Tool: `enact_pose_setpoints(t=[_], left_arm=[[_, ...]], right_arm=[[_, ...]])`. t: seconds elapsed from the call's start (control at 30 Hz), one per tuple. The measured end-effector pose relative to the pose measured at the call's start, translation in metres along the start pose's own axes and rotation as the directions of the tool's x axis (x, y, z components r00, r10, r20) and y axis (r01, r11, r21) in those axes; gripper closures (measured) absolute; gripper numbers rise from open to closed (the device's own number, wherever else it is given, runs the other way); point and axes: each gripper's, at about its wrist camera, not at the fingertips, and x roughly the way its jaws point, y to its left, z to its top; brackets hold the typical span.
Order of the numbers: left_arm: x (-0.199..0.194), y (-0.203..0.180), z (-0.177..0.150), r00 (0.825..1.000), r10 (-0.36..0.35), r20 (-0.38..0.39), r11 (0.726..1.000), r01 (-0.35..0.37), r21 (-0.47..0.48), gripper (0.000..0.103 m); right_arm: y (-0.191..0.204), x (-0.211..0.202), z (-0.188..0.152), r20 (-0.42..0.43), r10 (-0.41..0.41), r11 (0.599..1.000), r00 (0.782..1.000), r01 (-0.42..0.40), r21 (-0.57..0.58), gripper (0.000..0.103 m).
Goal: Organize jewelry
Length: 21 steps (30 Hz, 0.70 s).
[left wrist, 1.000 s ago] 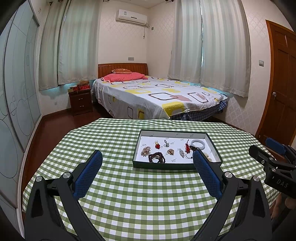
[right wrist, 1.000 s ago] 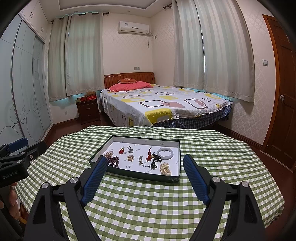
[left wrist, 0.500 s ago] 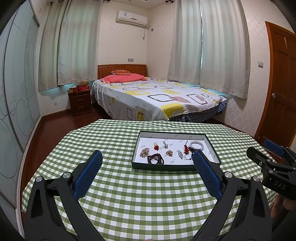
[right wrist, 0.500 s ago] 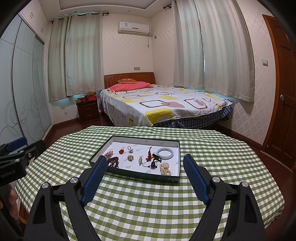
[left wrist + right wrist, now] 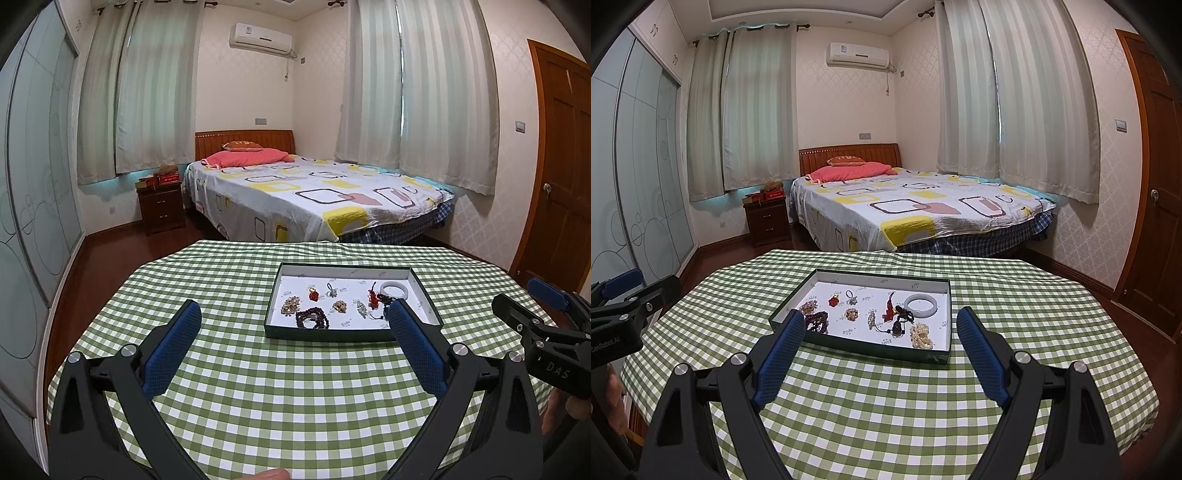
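The left tool has drawn back from the tray, which looks farther off than before. Both tools gape apart, empty, the right tool just short of it. The jewelry lies inside the tray on the table.

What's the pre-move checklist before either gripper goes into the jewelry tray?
1. Left gripper open, nothing held: ok.
2. Right gripper open, nothing held: ok.
3. Dark green rectangular tray flat on the green checked tablecloth: ok.
4. White bangle lying apart from other pieces: ok.
5. Dark cord pendant free of the red charm: cannot tell.
6. Both grippers short of the tray: ok.
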Motion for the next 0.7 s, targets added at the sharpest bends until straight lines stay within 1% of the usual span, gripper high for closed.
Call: enact_pose_setpoints(t=[0.17,0.3,0.4,0.43,0.5,0.7], left_arm=[[0.002,-0.004,-0.001,1.000,0.005,-0.007,1.000,-0.005,0.021,0.004],[0.005,-0.001,-0.001,1.000,-0.012,-0.014,1.000,0.012,-0.005,0.004],[0.008,0.003,-0.002,1.000,-0.011,-0.016,1.000,0.011,-0.021,0.004],[0.009,0.004,-0.003,1.000,-0.007,-0.017,1.000,0.007,-0.024,0.004],[0.010,0.007,-0.006,1.000,0.022,-0.019,0.999,-0.023,-0.039,0.004],[0.028,0.013,-0.011,0.997,0.027,-0.067,0.999,-0.029,-0.033,0.004]], right_arm=[[0.000,0.000,0.000,-0.002,0.000,1.000,1.000,0.000,0.002,0.021],[0.000,0.000,-0.002,-0.005,0.000,1.000,1.000,0.001,0.003,0.021],[0.000,0.002,-0.004,-0.009,-0.001,1.000,1.000,0.001,0.005,0.021],[-0.001,0.002,-0.005,-0.012,0.000,1.000,1.000,0.000,0.007,0.021],[-0.001,0.004,-0.006,-0.016,0.001,1.000,1.000,0.000,0.010,0.021],[-0.004,0.009,-0.008,-0.030,0.002,1.000,1.000,-0.001,0.019,0.021]])
